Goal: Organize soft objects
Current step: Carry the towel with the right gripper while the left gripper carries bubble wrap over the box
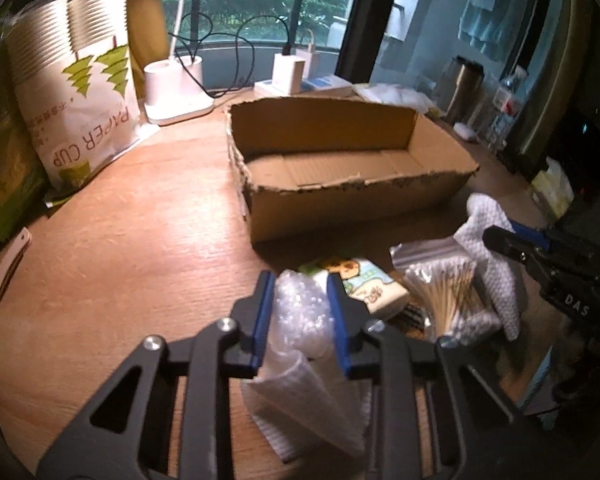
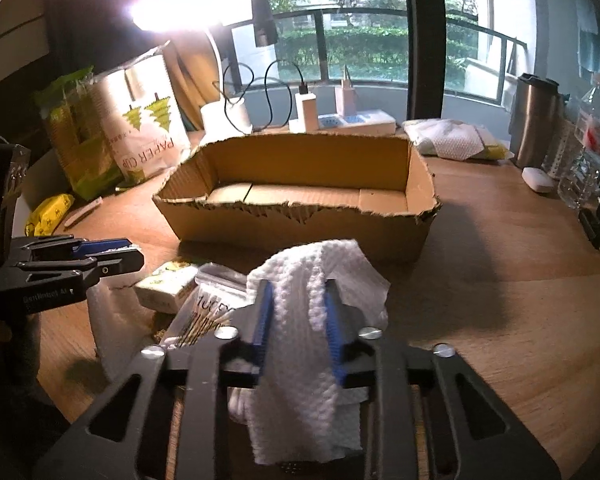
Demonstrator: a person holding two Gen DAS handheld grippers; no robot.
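The cardboard box (image 2: 300, 204) is open on top, its floor bare — entry from above is unobstructed. In front of the box, passage is crowded by a tissue pack (image 1: 374, 284) and a cotton swab bag (image 1: 444, 288). Left of the box, bare table (image 1: 140, 220) is seen — bounded by a paper cup bag (image 1: 76, 108).

We see a paper cup bag (image 2: 148, 132), chargers (image 2: 306, 114), steel tumbler (image 2: 534, 120) and water bottle (image 2: 586, 148) lining the table (image 2: 500, 280).
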